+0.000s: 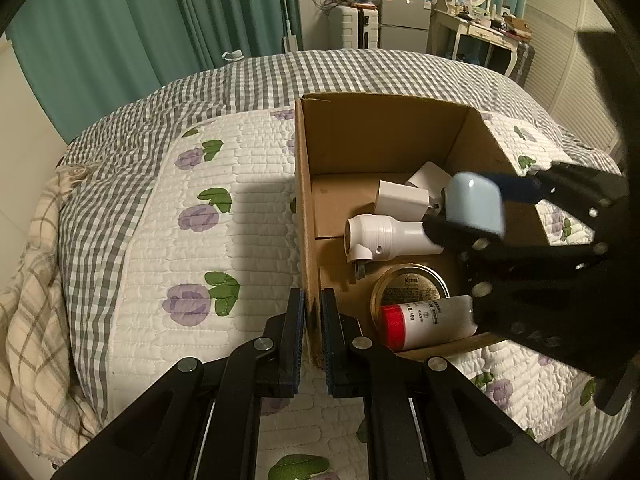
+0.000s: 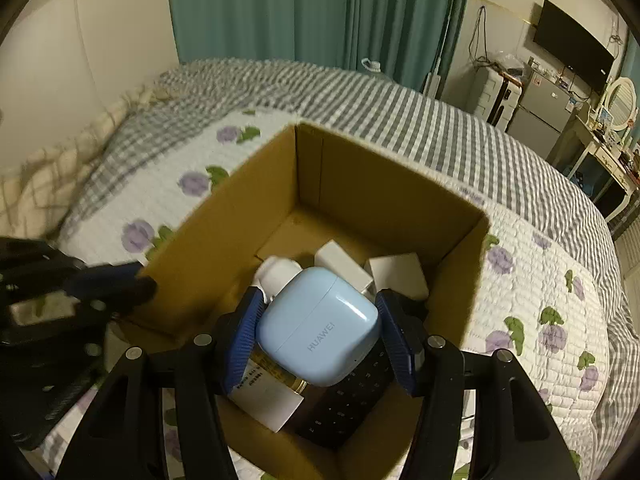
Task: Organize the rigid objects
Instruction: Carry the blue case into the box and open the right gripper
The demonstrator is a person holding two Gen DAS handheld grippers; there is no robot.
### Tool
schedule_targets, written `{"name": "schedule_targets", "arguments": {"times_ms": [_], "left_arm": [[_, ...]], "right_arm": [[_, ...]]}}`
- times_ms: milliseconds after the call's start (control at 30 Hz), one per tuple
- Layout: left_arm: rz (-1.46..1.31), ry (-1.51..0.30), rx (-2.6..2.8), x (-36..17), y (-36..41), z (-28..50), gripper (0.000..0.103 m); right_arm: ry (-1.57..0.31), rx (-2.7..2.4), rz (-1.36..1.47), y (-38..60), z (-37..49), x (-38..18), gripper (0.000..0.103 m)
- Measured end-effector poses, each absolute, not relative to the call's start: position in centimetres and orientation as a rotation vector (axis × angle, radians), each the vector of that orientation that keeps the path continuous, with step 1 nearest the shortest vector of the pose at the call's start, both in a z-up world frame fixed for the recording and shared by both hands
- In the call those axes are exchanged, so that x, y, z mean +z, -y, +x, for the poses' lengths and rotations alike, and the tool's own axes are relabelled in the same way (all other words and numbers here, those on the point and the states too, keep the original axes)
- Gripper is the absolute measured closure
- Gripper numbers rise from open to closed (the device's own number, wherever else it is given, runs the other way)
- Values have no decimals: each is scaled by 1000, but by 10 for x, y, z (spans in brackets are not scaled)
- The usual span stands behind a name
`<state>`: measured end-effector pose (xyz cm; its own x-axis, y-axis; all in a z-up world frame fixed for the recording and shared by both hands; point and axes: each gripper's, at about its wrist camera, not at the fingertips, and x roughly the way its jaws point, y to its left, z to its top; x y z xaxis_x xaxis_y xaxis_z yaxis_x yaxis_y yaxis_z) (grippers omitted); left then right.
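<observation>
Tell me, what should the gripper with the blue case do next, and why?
Probably lower it a little and let go. The right gripper holds the blue earbud case over the open cardboard box, above the things already inside, while the left gripper clamps the box wall.

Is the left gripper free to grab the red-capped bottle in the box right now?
Probably not. The left gripper is shut on the cardboard box wall, and the right gripper, holding the blue earbud case, hangs over the red-capped bottle.

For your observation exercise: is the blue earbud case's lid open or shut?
Shut. The earbud case shows only a thin closed seam, held between the right hand-held gripper pads above the box.
</observation>
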<state>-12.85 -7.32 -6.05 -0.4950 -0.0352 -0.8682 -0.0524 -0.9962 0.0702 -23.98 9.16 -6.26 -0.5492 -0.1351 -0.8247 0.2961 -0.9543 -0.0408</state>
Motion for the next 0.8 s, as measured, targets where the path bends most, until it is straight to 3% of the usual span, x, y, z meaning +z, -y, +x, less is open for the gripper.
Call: {"name": "schedule_targets", "arguments": {"times_ms": [467, 567, 800], "left_arm": [[-1576, -133, 2705, -61, 73, -128, 95], [-1577, -131, 2704, -61, 73, -128, 95], [-1581, -128, 2705, -61, 74, -128, 95]], "right_arm": [[-214, -2567, 1372, -102, -238, -64, 45], [-217, -2594, 1350, -103, -235, -54, 32], [-209, -2651, 1240, -116, -219, -16, 23]]}}
